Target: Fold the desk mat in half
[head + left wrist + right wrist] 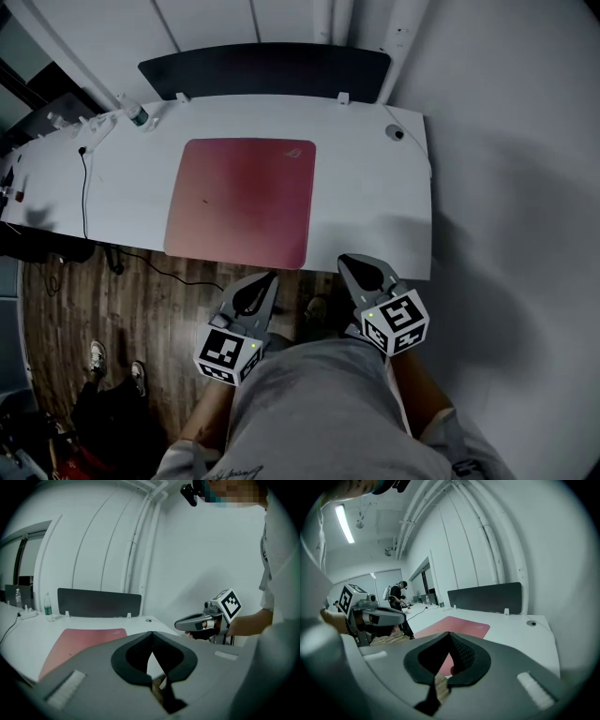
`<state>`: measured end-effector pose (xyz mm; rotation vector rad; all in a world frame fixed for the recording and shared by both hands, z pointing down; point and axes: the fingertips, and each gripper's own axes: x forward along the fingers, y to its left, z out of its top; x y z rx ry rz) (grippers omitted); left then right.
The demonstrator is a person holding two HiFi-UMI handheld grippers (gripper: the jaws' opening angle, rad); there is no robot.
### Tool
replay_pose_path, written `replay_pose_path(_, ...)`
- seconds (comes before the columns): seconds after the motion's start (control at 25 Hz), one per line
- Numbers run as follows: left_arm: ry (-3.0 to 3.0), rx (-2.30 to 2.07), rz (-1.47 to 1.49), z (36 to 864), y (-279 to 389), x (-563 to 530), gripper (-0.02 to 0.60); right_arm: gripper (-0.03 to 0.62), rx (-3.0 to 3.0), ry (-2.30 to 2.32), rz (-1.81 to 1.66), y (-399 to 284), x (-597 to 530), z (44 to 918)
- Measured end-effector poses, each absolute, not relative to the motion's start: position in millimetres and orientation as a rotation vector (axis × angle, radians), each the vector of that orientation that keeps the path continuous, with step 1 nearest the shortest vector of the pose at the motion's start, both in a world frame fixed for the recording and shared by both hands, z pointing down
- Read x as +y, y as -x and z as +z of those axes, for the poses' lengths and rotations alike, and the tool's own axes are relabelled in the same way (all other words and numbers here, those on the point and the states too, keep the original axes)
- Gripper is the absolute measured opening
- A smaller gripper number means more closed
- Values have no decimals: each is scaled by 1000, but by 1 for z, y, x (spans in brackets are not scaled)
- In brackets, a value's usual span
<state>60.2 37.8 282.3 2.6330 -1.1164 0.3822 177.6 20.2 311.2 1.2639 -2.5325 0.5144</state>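
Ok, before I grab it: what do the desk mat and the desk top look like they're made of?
Desk mat: a thin, soft sheet, likely cloth-faced or leatherette. It is matte pinkish red with no glare and rounded corners, and it lies dead flat. The views can't settle which of the two it is. Desk: hard white board, probably laminate, smooth and even with crisp straight edges.

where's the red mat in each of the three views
Head view: mat lies flat at centre, on the white desk.
Left gripper view: mat at lower left, running away from the camera.
Right gripper view: mat at centre, slightly left.
Shared landmark: the dark panel along the desk's far edge stands behind the mat in every view.
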Motion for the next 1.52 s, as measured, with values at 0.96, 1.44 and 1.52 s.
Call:
replay_pose_path(0.96, -2664, -762, 819, 408, -76, 15, 35, 6, -2447, -1379, 686, -187, 9, 378)
replay_pose_path(1.44, -2684, -673, 1118, 492, -85, 9, 99, 6, -2411, -1356, 765, -188, 19, 424)
replay_pose_path(1.52, -2707, -645, 1176, 503, -89, 9, 109, 6, -2411, -1358, 780, -187, 20, 428)
